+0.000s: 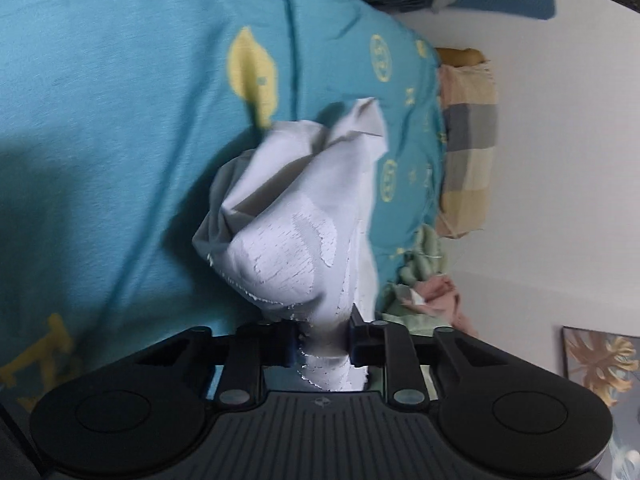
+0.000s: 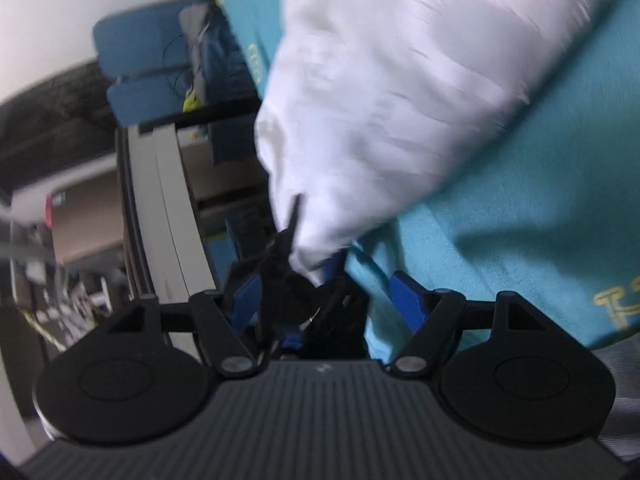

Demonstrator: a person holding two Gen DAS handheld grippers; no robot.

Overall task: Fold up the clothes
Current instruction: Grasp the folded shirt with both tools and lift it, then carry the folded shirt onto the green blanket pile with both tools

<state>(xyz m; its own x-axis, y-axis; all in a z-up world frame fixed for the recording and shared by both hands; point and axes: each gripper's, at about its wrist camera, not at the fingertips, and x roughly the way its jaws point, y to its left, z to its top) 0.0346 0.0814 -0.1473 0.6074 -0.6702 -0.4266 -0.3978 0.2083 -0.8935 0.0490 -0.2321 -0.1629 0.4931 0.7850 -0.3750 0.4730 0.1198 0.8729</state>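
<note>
My left gripper [image 1: 322,346] pinches the bunched white embroidered cloth [image 1: 304,216]; right gripper's [image 2: 320,300] grip unclear; folding has barely begun.

One white garment [image 1: 304,216], one teal bedsheet [image 1: 120,140], two claws (both clamped on cloth).

A bed under a teal sheet [image 1: 120,140] printed with yellow motifs carries a checked pillow [image 1: 468,152] and crumpled green and pink clothes [image 1: 424,280] by its edge.
</note>
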